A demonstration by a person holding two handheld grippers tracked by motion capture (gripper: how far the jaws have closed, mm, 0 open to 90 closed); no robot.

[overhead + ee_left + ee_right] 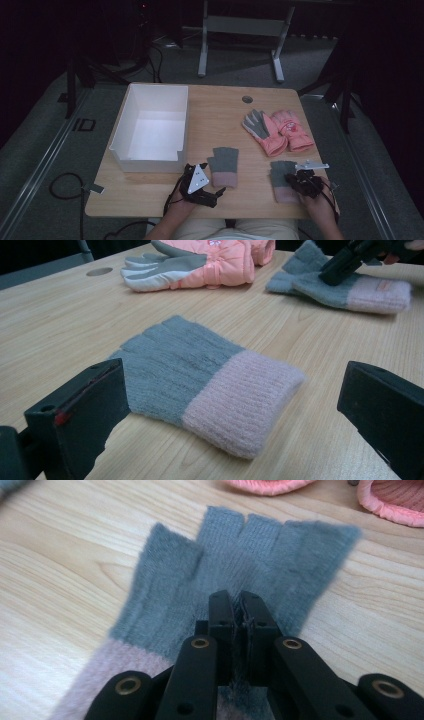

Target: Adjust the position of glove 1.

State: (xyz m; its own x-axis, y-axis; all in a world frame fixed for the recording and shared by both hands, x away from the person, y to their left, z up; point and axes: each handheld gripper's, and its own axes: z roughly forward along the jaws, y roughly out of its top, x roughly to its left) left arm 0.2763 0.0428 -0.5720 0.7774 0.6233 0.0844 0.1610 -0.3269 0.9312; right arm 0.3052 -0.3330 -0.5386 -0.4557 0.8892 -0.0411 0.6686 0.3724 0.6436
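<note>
On the wooden table [220,107] lay two knitted fingerless gloves, each grey with a pink cuff. The right gripper [299,179] had its jaws pinched together on the grey knit of the right-hand glove [283,179], which lay flat near the table's front right corner; in the right gripper view the jaws met on a fold of grey yarn at the middle of that glove [240,580], its short finger stubs pointing away from the camera. The left gripper [217,192] rested at the front edge of the table with its jaws spread wide and holding nothing, just short of the pink cuff of the other glove [223,166]. In the left gripper view that glove [205,382] lay flat between the two open jaws but farther off, touching neither. Behind the gloves, toward the far right of the table, a pair of pink padded mittens with grey palms [277,131] lay side by side. An open white box [150,127] stood on the table's left half, well apart from the right-hand glove.
</note>
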